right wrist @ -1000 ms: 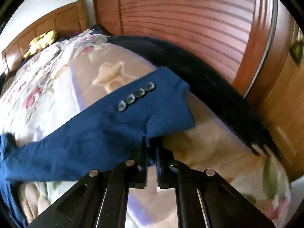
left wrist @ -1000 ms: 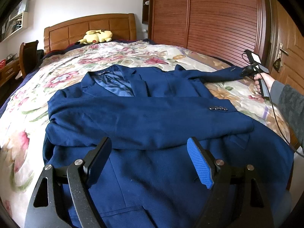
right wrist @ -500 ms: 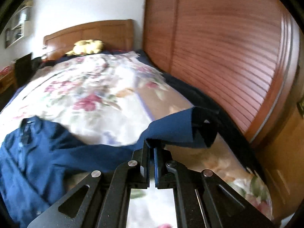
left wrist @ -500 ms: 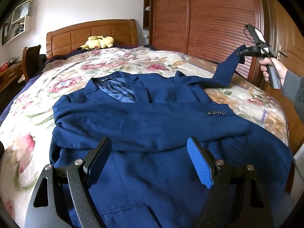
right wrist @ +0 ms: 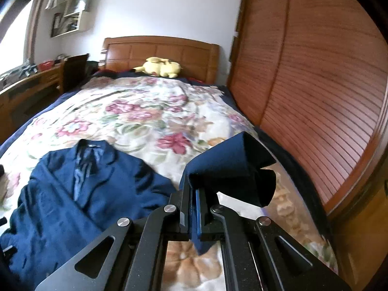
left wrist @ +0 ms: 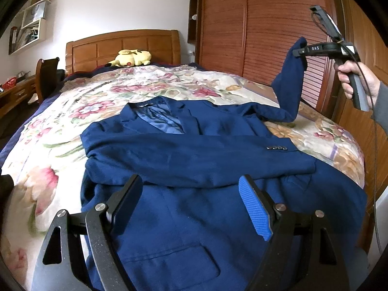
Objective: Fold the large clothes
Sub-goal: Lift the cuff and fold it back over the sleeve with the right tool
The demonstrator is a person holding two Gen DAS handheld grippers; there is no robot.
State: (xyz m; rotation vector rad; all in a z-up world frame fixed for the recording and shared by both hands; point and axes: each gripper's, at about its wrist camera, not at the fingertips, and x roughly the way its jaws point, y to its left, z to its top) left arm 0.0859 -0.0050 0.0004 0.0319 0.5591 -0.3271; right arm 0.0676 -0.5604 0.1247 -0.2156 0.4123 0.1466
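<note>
Left fingers (left wrist: pixel 191 208) spread wide, nothing between them, hovering over the jacket (left wrist: pixel 194 169) hem; right fingers (right wrist: pixel 194 208) clamped tight on the sleeve cuff (right wrist: pixel 232 167), held up in the air off the bed (right wrist: pixel 145 111)

Jacket lies face up on the floral bedspread, collar toward the headboard (left wrist: pixel 121 46), hem nearest. One sleeve (left wrist: pixel 194 160) already folded across the chest, cuff buttons (left wrist: pixel 276 148) showing near the right edge. Other sleeve (left wrist: pixel 291 80) is raised by the right hand (left wrist: pixel 356 80), still attached at the shoulder, trailing down to the bed

Progress, my read: early to mid. First sleeve in, second sleeve mid-fold and needs laying across the first. Body folds not started, lower half still flat and full length

Containers: none in play, no basket or box for the result visible. Far end: plush toy (left wrist: pixel 131 58) at the headboard, wardrobe (left wrist: pixel 242 24) along the right, wall shelf (right wrist: pixel 72 17) with clutter I can't make out
</note>
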